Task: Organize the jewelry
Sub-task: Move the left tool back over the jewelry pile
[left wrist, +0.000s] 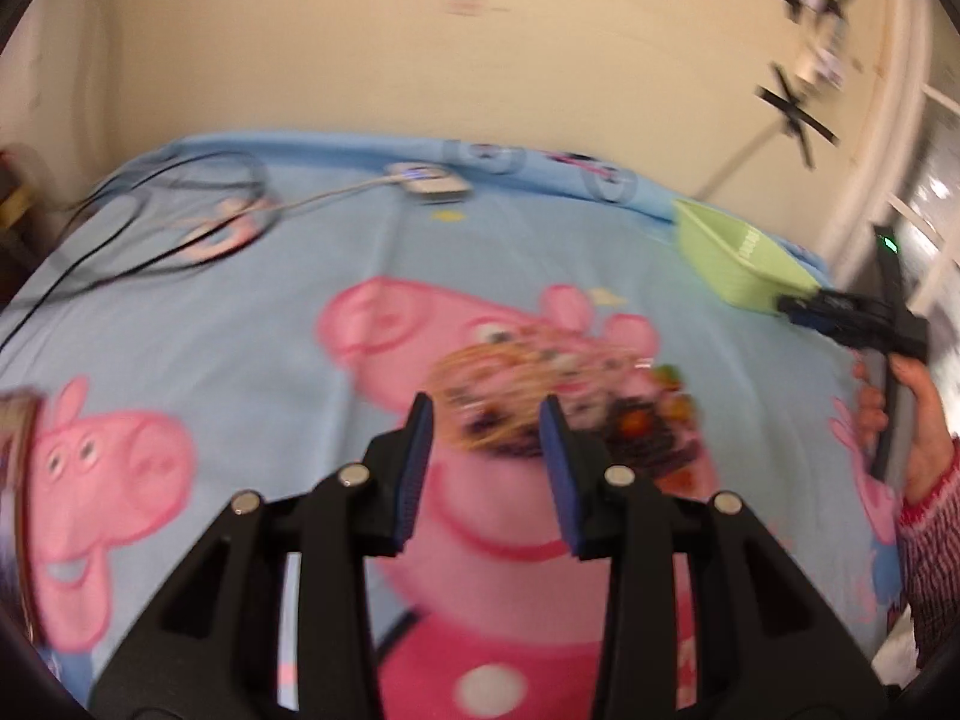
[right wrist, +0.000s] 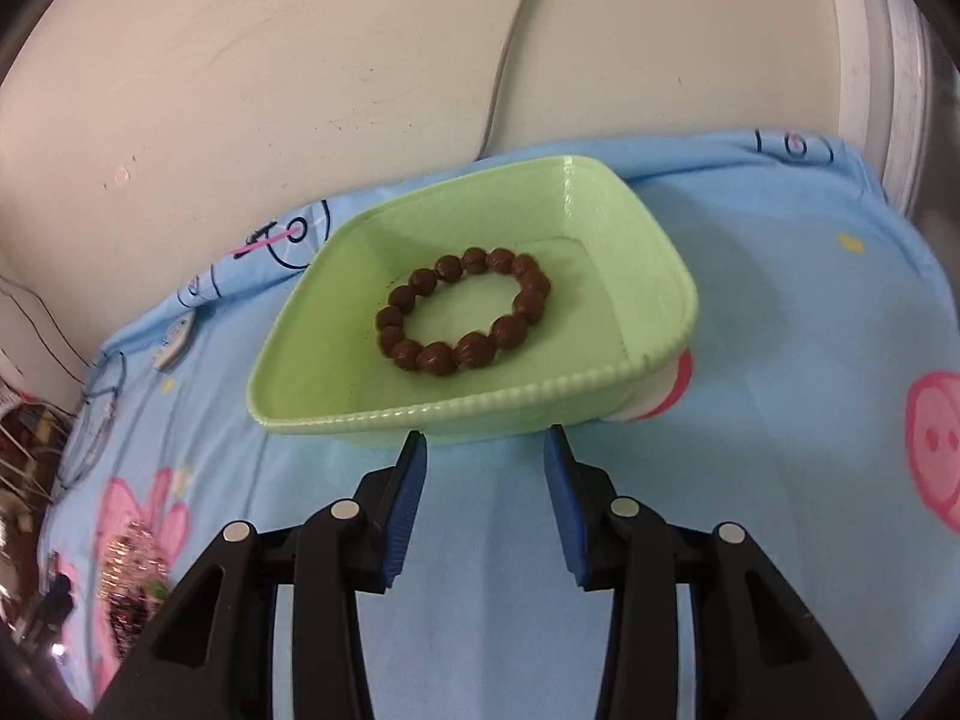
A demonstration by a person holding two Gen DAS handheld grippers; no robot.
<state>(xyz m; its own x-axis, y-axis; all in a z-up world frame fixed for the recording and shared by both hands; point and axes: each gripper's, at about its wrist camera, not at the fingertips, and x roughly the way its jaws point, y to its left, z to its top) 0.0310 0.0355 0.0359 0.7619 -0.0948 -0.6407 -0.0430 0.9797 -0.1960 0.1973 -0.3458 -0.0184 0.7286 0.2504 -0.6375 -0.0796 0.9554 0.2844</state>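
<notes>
Light-blue cartoon-pig bedsheet point(left wrist: 198, 312) covers the work surface in both views; a cream wall point(left wrist: 360, 48) rises directly behind it, marked with strips of black tape point(left wrist: 795, 114) at upper right of the left wrist view. Dark cables point(left wrist: 150, 222) loop at the far left of the sheet, and a small white device point(left wrist: 429, 183) on a pale cord lies near the far edge. Left gripper point(left wrist: 485, 420) is released, its 2 blue-padded fingers parted with nothing between them; it hangs above a blurred heap of mixed jewelry point(left wrist: 564, 402), which lies just beyond and slightly right of the fingertips on the printed pig's face. Individual pieces in the heap cannot be told apart owing to motion blur. Pale green tray point(left wrist: 741, 264) sits at the far right of the sheet, with the right gripper point(left wrist: 804, 306) just beside its near corner, held by the person's hand point(left wrist: 918, 408). In the right wrist view, the right gripper point(right wrist: 485, 441) is likewise released and empty, its fingertips just short of the green tray's point(right wrist: 420, 417) ribbed near rim. 1 brown beaded bracelet point(right wrist: 465, 309) lies flat on the tray floor, roughly central, apart from the walls and well clear of the fingers. The jewelry heap point(right wrist: 135, 576) shows at lower left of that view.
</notes>
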